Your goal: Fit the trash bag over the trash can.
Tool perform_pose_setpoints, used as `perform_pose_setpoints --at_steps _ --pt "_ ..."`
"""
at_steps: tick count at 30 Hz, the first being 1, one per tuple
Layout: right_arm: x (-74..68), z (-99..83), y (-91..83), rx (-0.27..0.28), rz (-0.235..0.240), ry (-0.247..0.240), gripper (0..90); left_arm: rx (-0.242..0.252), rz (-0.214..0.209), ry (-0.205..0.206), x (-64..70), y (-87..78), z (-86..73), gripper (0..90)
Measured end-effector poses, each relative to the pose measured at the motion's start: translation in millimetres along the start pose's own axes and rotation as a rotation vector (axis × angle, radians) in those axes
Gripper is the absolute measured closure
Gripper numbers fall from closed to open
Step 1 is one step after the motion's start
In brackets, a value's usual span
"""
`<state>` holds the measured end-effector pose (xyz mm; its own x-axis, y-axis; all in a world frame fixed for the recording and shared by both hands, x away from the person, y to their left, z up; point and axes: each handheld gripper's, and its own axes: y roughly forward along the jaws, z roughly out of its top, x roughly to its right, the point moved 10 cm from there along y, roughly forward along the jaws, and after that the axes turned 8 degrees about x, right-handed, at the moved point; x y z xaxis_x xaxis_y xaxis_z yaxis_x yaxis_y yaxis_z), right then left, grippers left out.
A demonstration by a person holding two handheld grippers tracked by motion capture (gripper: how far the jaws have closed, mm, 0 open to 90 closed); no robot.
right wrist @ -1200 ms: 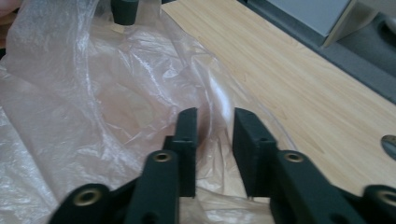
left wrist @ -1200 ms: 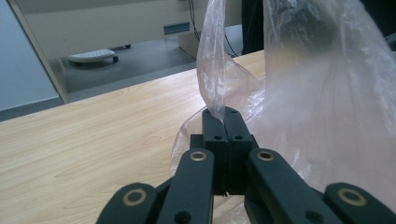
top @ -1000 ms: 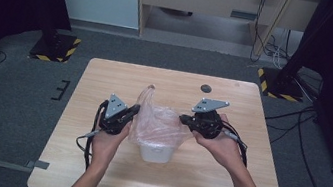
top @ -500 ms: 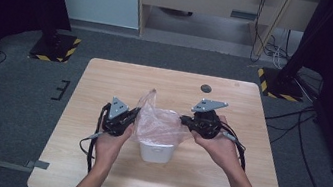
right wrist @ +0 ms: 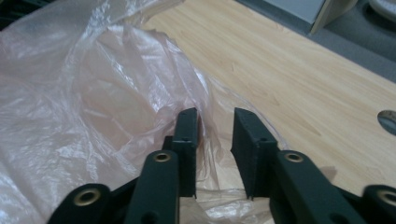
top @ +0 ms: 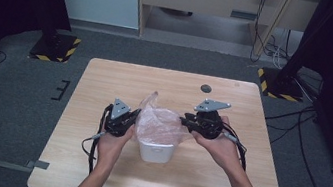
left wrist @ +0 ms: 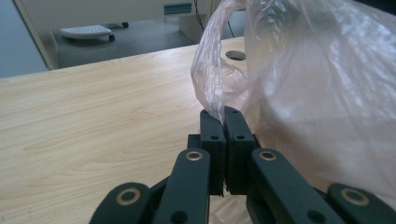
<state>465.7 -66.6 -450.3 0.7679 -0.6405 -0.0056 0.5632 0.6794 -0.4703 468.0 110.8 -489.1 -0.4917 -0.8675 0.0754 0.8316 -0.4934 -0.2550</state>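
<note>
A thin pinkish plastic bag [top: 162,123] lies bunched over a small white tub [top: 156,151] at the middle of the wooden table [top: 105,84]. My left gripper [top: 134,119] is at the bag's left side. In the left gripper view it [left wrist: 225,116] is shut on a twisted edge of the bag [left wrist: 317,93]. My right gripper [top: 184,121] is at the bag's right side. In the right gripper view it [right wrist: 215,121] is open, with loose film of the bag [right wrist: 93,93] lying between and beyond its jaws.
A round dark cable hole [top: 206,88] sits in the table near its far edge, behind the bag. Cables trail from both grippers toward the front edge. Bare wood lies on the left, right and near sides of the tub.
The bag has bunched a little tighter over the tub. Both hands and grippers have barely moved.
</note>
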Motion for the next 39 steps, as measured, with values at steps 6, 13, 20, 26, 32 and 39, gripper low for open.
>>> perform_pose_setpoints --at_steps 6,13,20,26,32,39 --pt "-3.7 7.0 -4.0 0.034 0.024 -0.018 77.3 0.012 0.003 0.020 1.6 -2.8 4.2 88.5" --pt "-1.6 1.8 -2.1 0.008 0.012 -0.013 90.0 0.004 0.006 0.017 -0.3 -1.4 2.5 88.7" --pt "0.7 -8.5 10.0 -0.031 -0.004 0.009 90.0 -0.015 0.003 -0.004 -0.7 4.8 -5.5 88.7" --pt "3.8 -15.8 14.9 -0.049 0.002 0.043 90.0 -0.029 -0.007 -0.019 0.4 8.2 -9.3 88.6" --pt "4.5 -23.7 18.6 -0.074 0.013 0.069 90.0 -0.046 -0.013 -0.027 1.3 12.6 -16.0 88.7" --pt "3.1 -29.3 21.5 -0.089 0.021 0.077 90.0 -0.055 -0.007 -0.028 0.5 15.3 -19.5 88.9"
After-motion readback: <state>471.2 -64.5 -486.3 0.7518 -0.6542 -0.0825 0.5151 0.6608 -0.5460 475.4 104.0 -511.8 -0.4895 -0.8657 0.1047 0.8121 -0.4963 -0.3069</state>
